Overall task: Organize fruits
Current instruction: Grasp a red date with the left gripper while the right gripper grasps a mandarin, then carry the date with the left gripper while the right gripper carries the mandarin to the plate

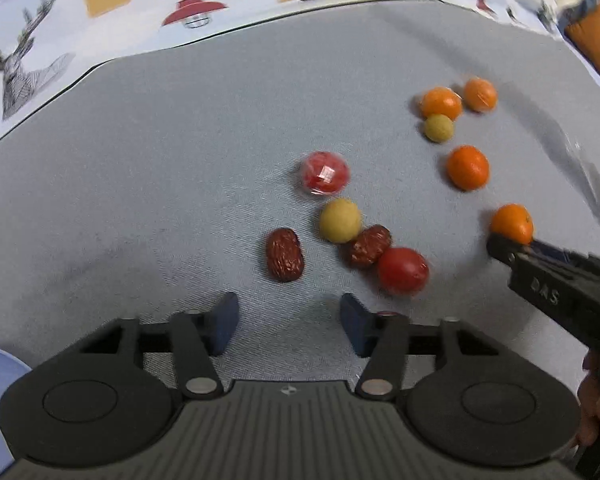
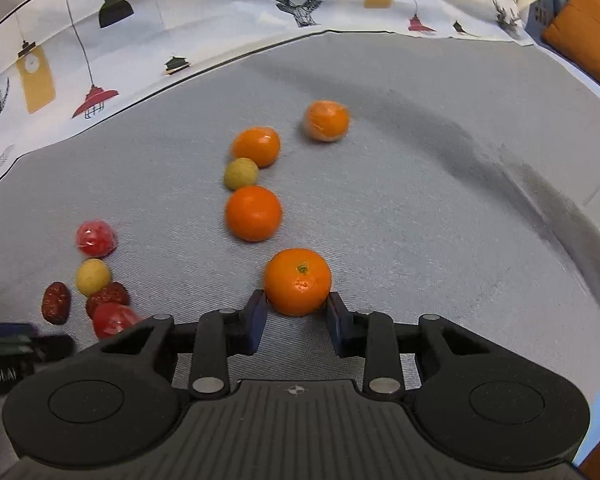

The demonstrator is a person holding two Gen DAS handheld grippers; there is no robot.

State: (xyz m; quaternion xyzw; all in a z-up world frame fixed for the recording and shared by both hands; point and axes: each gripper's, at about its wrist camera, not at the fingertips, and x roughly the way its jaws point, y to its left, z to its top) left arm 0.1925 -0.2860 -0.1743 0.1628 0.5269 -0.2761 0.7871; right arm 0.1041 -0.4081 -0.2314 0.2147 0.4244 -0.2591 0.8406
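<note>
Meanwhile, the right tool (image 2: 297,312) grips an orange (image 2: 297,282); the left tool (image 1: 288,320) gapes wide, fruits mostly unsorted on the tabletop (image 1: 140,180).

Between my right fingers: a mandarin (image 2: 297,282), on the mat (image 2: 420,200).
Behind it: a second mandarin (image 2: 253,213), then a small round fruit (image 2: 241,173) touching a third mandarin (image 2: 256,147).
Far right of those: a wrapped mandarin (image 2: 326,121), apart.
Left cluster: two dates (image 1: 284,255), tomato (image 1: 402,270), before my left gripper (image 1: 288,322).
</note>
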